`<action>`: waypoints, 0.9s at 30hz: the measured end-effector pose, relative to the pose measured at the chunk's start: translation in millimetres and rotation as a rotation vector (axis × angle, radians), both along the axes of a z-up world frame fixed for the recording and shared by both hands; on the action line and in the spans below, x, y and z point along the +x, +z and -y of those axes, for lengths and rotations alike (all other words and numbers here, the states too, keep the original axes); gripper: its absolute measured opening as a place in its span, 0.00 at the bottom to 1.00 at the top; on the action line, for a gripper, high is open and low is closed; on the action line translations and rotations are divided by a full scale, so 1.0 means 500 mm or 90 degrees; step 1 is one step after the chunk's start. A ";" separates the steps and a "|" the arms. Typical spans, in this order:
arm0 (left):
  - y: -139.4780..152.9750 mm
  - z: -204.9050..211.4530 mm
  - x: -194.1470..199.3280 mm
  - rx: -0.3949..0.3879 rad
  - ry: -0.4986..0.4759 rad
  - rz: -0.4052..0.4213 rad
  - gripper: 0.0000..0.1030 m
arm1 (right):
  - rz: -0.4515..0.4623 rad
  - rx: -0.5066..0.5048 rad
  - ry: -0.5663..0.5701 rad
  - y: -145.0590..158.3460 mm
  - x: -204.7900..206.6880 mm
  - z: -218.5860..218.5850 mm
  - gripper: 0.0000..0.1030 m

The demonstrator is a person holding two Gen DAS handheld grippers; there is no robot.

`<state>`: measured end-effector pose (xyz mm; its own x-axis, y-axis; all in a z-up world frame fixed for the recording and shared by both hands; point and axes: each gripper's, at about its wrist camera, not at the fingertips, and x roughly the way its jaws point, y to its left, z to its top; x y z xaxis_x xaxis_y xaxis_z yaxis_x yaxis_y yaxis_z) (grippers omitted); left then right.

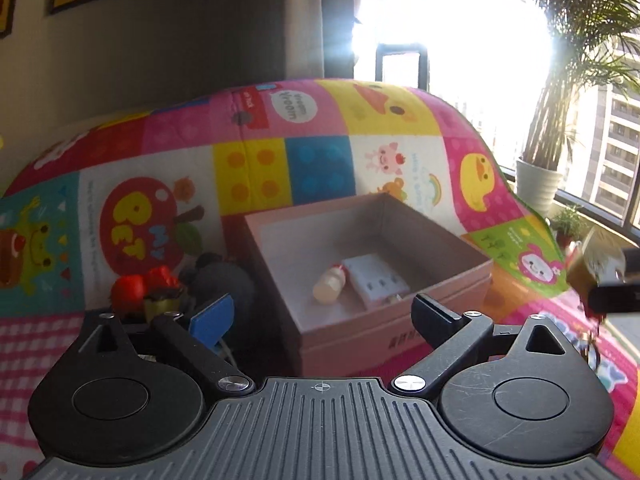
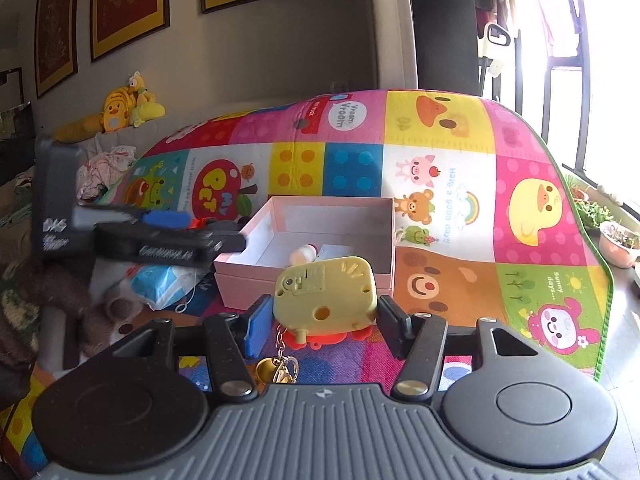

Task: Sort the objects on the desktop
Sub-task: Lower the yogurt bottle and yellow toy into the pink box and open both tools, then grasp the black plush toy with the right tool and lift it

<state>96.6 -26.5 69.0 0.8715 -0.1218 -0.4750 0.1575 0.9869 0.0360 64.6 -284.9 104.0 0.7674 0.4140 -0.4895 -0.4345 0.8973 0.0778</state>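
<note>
Colourful play mat (image 2: 440, 208), pink box (image 2: 304, 280), framed wall pictures (image 2: 128, 4)

Colourful play mat (image 2: 440, 152) w/ pink box (image 2: 320, 280), plastic bag (image 2: 160, 284) on it.

Left gripper (image 1: 322, 312) with jaws spread wide before a pink box (image 1: 400, 320) containing a small bottle (image 1: 329, 283) and white block (image 1: 376, 282).
</note>
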 end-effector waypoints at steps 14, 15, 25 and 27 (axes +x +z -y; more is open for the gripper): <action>-0.110 -0.141 -0.125 -0.134 0.104 -0.020 1.00 | -0.097 0.048 -0.022 0.027 0.249 -0.143 0.55; -0.110 -0.146 -0.126 -0.145 0.107 -0.018 1.00 | -0.093 0.038 -0.029 0.024 0.267 -0.165 0.55; -0.115 -0.155 -0.119 -0.158 0.110 -0.052 1.00 | -0.001 -0.078 0.019 0.012 0.300 -0.343 0.81; -0.116 -0.154 -0.118 -0.156 0.115 -0.057 1.00 | 0.008 -0.109 0.072 0.007 0.281 -0.389 0.81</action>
<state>37.8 50.4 11.0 0.8454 -0.0885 -0.5268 -0.0299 0.9768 -0.2121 205.1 -90.4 107.4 0.7275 0.4093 -0.5507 -0.5329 0.8426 -0.0778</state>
